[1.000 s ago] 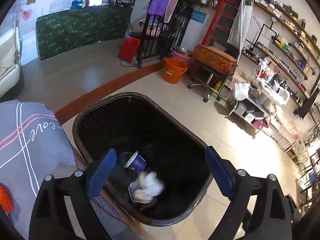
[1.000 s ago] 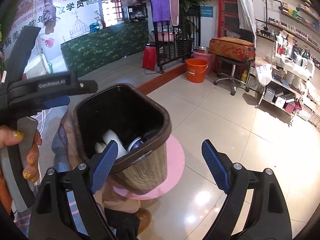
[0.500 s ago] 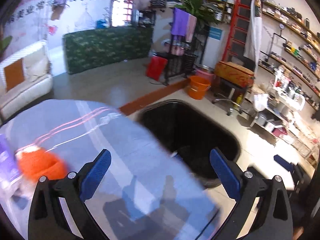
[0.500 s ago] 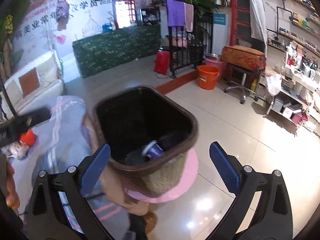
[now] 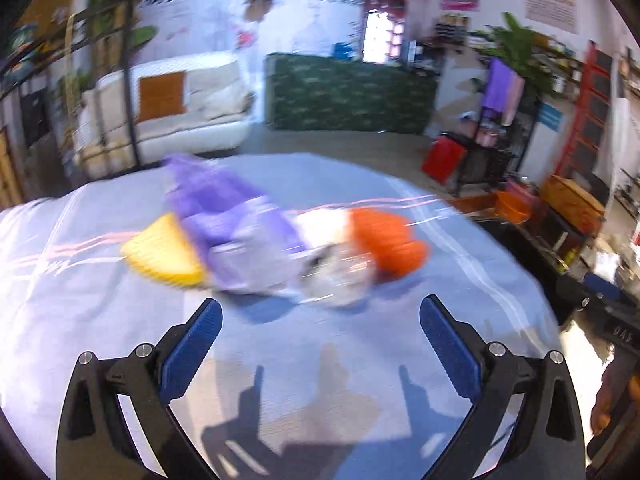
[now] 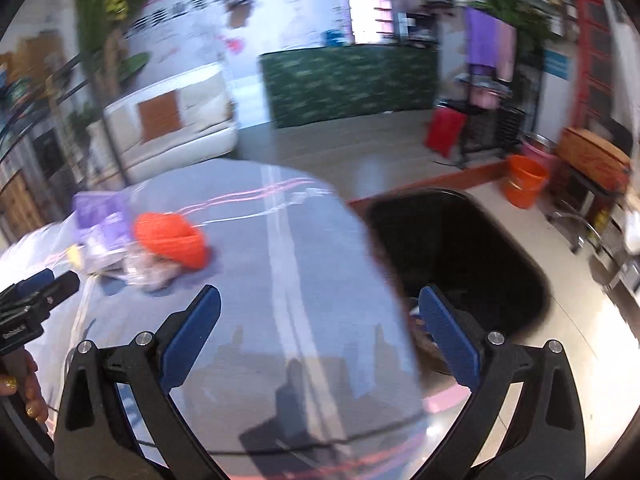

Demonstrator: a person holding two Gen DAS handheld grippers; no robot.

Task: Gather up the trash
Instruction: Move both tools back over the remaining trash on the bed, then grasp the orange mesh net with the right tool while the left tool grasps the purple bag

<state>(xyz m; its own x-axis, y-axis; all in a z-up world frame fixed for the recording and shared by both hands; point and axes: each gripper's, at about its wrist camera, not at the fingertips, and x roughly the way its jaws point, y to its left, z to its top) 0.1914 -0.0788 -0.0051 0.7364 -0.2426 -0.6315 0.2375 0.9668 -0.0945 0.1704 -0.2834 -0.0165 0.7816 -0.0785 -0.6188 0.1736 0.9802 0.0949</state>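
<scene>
A blurred heap of trash lies on the grey cloth-covered table [image 5: 120,340]: a purple wrapper [image 5: 224,220], a yellow piece [image 5: 160,252], a crumpled clear wrapper [image 5: 340,272] and an orange piece [image 5: 384,240]. My left gripper [image 5: 320,336] hangs open just short of the heap, nothing between its fingers. My right gripper [image 6: 320,324] is open and empty over the table's right edge; the orange piece [image 6: 172,240] lies far to its left. The dark trash bin [image 6: 460,248] stands on the floor right of the table, behind the right finger.
A hand holding the left gripper [image 6: 32,304] shows at the left of the right wrist view. Beyond the table stand a white sofa [image 5: 180,104], a green counter [image 5: 348,96], an orange bucket [image 6: 524,180] and shelves on the right. Tiled floor lies around the bin.
Both views swung left, away from the bin and over the table. The trash heap has come into the middle of the left wrist view. Both grippers stayed open and empty.
</scene>
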